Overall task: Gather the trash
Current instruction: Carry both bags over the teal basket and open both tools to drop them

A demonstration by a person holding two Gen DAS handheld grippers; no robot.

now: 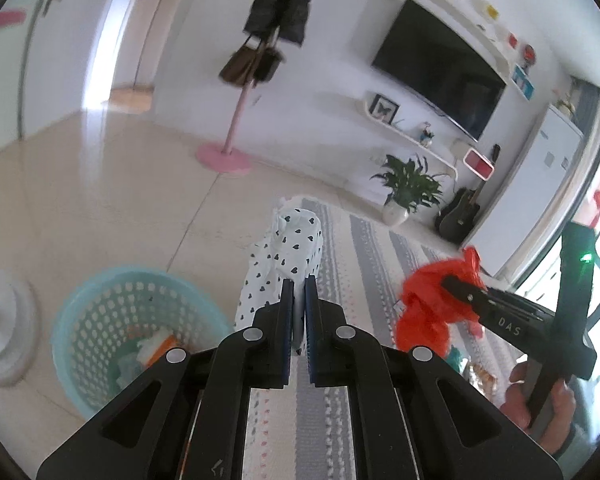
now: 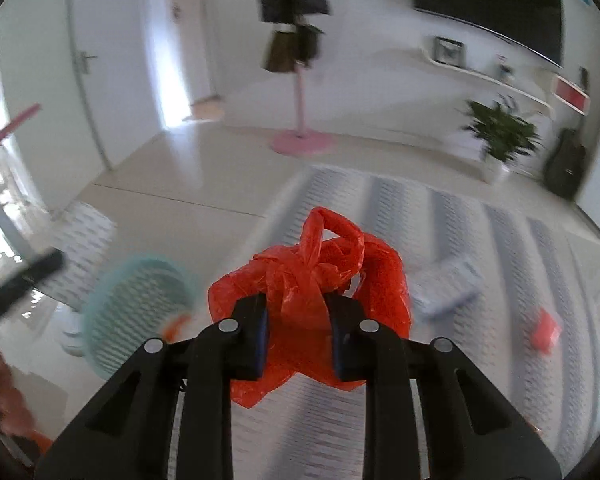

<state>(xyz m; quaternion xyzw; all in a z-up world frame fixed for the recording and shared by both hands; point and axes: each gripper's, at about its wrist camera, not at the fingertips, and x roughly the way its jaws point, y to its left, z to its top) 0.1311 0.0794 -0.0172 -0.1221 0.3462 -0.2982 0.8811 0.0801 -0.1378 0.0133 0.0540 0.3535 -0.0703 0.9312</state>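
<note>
Red bag [image 2: 300,276] x1, spotted bag [image 1: 284,256] x1 (both gripped).

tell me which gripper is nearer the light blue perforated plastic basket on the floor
Left. The left gripper, shut on a white heart-print bag, hangs just beside the basket. The right gripper, clamping a red plastic bag, is farther off over the striped rug.

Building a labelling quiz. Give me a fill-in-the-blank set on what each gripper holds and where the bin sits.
1. The left gripper is shut on a white bag printed with small dark ____.
2. The right gripper is shut on a crumpled ____ plastic bag.
3. The mesh basket on the floor, with some trash already in it, is coloured ____.
4. The striped rug lies in front of a potted ____.

Missing words: hearts; red; light blue; plant
</note>
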